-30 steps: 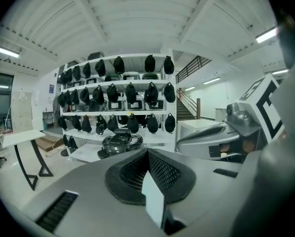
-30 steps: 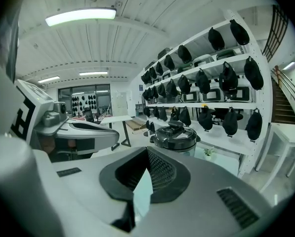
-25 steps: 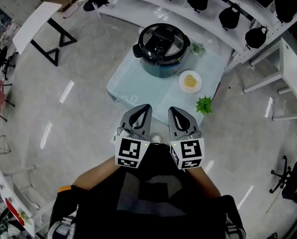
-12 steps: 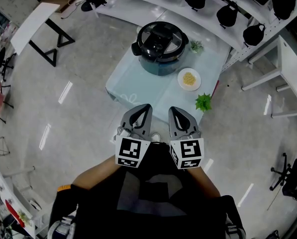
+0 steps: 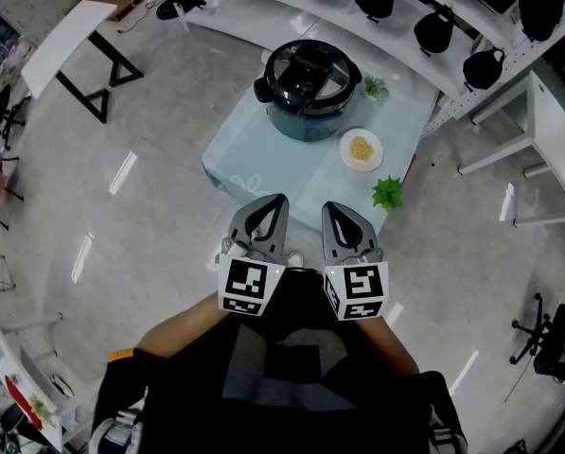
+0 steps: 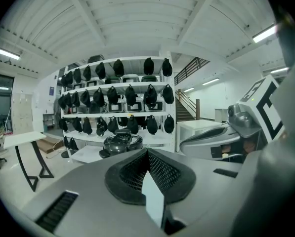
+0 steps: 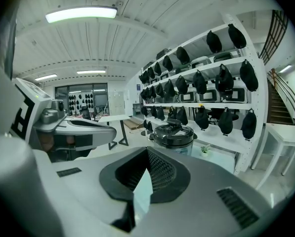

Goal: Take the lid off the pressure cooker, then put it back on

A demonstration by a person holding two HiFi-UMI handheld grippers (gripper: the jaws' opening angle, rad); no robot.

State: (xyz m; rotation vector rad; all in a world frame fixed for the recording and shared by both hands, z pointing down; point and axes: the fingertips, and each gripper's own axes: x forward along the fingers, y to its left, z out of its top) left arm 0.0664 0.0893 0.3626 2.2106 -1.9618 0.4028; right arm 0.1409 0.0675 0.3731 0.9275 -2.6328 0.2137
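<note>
The black pressure cooker (image 5: 308,88) stands on a small pale table (image 5: 282,168) ahead of me, with its lid (image 5: 308,70) on. Both grippers are held close to the person's body, well short of the table. My left gripper (image 5: 277,201) is shut with nothing in it. My right gripper (image 5: 329,206), beside it, is also shut and empty. In the left gripper view the cooker (image 6: 120,143) shows far beyond the left gripper (image 6: 147,153). The right gripper view shows the cooker (image 7: 173,134) past the right gripper (image 7: 147,153).
A white plate of yellow food (image 5: 361,149) and a small green plant (image 5: 388,197) sit on the table's right side; another plant (image 5: 375,90) is by the cooker. White shelves with black bags (image 5: 433,28) run behind. A white trestle table (image 5: 69,36) stands at the left.
The head view has shifted slightly. Both grippers keep their place and stay shut.
</note>
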